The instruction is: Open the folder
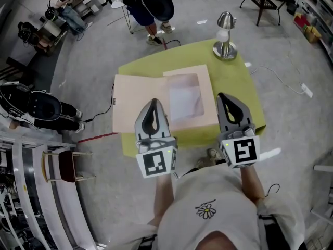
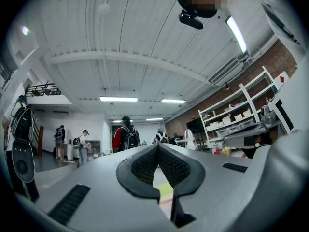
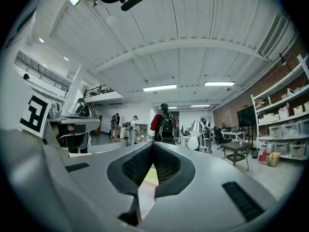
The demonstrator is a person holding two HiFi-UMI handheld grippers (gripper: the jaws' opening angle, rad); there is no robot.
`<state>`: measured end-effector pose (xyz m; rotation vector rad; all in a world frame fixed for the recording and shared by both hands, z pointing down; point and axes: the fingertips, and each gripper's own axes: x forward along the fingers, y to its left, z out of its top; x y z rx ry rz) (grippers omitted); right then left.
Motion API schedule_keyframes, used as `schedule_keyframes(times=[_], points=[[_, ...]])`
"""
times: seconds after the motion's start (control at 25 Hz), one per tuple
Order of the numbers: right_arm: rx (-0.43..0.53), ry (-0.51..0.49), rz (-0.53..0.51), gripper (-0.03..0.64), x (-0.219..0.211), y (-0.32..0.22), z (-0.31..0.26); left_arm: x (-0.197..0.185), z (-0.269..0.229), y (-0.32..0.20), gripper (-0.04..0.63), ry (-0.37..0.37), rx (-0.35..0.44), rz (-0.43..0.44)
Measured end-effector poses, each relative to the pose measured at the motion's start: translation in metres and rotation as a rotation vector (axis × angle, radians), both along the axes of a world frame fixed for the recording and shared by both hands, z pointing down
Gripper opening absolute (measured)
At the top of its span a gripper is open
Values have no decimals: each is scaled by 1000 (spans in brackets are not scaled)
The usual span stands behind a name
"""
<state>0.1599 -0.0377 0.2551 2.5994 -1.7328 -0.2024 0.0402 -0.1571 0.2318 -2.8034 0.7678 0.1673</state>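
The pink folder [image 1: 132,103] already lies spread open on the green table [image 1: 237,87], its left cover overhanging the left edge, so the left gripper [image 1: 154,103] and right gripper [image 1: 225,97], both clenched on nothing, should probably lift straight clear without snagging it.

hidden behind the left gripper [image 1: 154,104] and right gripper [image 1: 225,98]: near edges of the folder [image 1: 138,100] and table [image 1: 234,82]. cut off at top: upper body of a bystander [image 1: 151,4].
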Motion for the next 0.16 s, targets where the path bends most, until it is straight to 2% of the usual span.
schedule_keyframes(times=[0.16], points=[[-24, -21, 8, 12, 1, 2, 6, -3, 0, -2, 14, -3, -1, -5]])
